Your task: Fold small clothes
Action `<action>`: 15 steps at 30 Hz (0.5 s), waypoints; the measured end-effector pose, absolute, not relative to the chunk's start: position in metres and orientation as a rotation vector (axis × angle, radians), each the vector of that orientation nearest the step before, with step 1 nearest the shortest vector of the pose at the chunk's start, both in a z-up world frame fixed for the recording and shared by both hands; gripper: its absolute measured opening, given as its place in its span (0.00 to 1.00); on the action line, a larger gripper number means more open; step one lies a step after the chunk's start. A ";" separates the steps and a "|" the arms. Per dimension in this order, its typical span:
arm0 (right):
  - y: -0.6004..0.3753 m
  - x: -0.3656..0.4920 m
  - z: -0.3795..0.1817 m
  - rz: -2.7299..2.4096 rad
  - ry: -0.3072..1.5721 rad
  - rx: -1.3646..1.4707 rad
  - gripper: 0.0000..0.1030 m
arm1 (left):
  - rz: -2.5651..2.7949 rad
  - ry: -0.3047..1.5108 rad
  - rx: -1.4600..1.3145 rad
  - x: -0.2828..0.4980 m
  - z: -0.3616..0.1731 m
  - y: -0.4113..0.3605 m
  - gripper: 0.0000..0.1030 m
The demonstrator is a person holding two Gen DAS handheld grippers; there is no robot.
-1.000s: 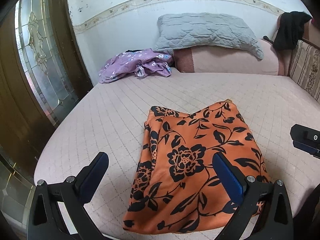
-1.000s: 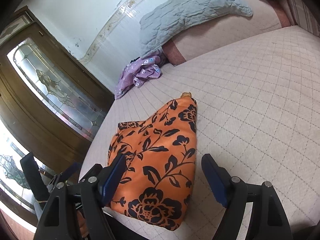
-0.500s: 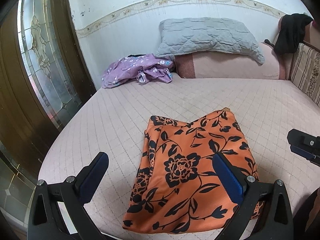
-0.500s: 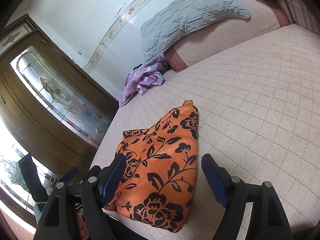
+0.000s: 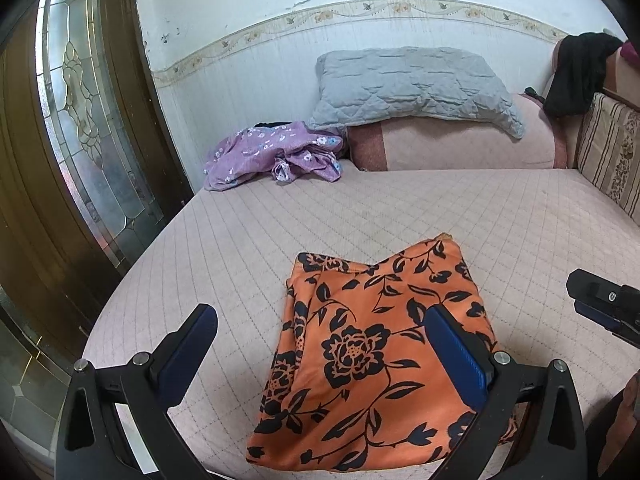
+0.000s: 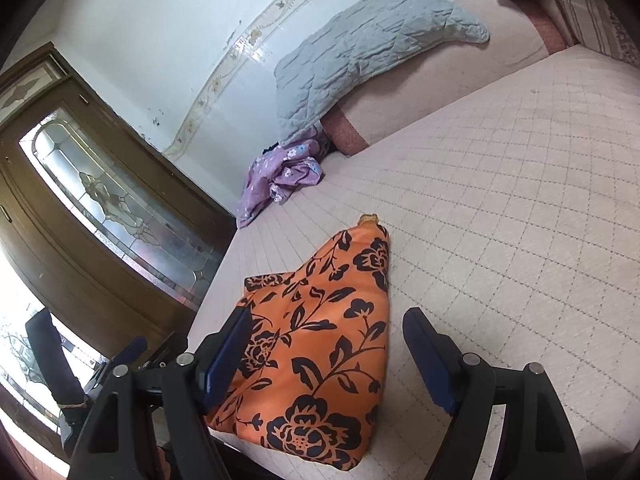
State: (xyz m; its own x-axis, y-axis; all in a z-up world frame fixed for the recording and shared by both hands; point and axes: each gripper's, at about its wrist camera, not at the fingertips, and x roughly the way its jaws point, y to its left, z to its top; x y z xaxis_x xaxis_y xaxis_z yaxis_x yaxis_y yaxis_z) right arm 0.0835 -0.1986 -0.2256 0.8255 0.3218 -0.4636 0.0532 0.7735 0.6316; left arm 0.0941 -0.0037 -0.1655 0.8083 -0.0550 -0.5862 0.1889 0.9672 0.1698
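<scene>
While both grippers' fingers (image 5: 456,354) gape empty, orange garment (image 5: 372,360) folded, purple clothes (image 5: 276,154) beyond

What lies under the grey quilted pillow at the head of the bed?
The grey quilted pillow rests on a pink bolster; its left corner overlaps the crumpled purple floral garment. Anything further beneath is covered.

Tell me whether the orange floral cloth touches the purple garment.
Apart. The left wrist view shows a wide strip of bare quilted bed between the orange floral cloth and the purple garment by the wall.
</scene>
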 end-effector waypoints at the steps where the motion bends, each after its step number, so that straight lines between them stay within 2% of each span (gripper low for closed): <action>1: -0.199 0.082 -0.224 0.149 0.580 0.673 0.78 | -0.133 0.615 0.225 0.093 -0.164 -0.005 1.00; 15: -0.222 0.064 -0.217 0.067 0.535 0.672 0.77 | -0.214 0.564 0.212 0.072 -0.136 -0.023 1.00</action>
State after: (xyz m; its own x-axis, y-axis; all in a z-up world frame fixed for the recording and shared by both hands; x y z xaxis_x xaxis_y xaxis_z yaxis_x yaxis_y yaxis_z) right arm 0.0642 -0.2223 -0.2170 0.8633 0.2284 -0.4501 0.1096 0.7856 0.6089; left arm 0.0715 -0.0233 -0.1365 0.8240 -0.1418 -0.5486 0.2575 0.9562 0.1396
